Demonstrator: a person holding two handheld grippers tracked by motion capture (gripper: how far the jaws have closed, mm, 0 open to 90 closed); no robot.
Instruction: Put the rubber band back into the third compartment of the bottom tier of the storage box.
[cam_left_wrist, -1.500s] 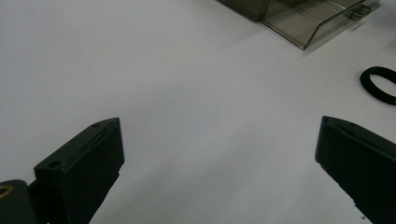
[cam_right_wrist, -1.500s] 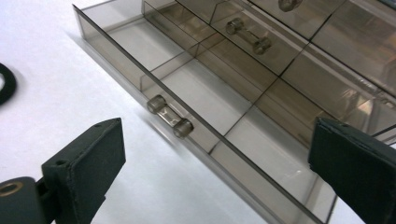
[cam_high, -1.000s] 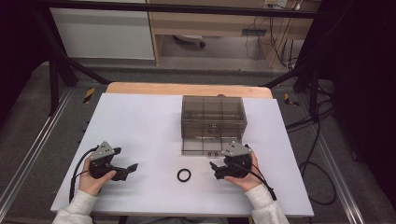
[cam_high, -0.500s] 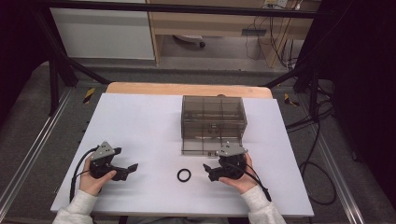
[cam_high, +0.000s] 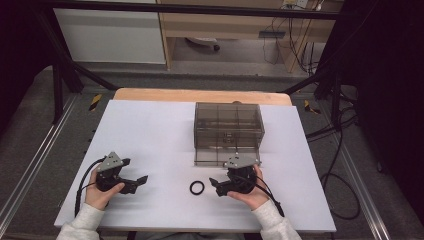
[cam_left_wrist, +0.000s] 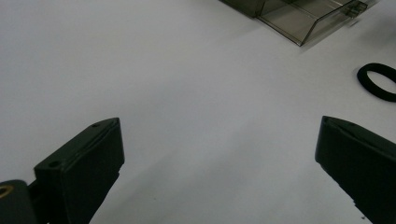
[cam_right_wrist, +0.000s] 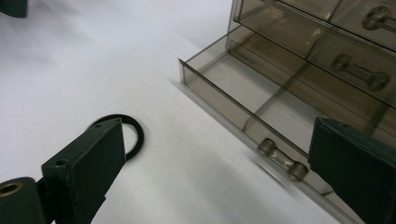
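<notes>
One black ring (cam_high: 197, 187) lies flat on the white table (cam_high: 150, 130), just left of the right gripper (cam_high: 216, 184) and near the front of one smoky drawer box (cam_high: 228, 131) whose bottom drawer (cam_right_wrist: 243, 100) stands pulled out. Two grippers: left gripper (cam_high: 141, 179), well apart, and right both gape wide, holding nothing.

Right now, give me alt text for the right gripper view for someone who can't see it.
The right hand-held gripper, jaws wide apart, hangs over a white table between a black ring and the pulled-out bottom drawer of a smoky clear drawer box. The drawer looks empty.
</notes>
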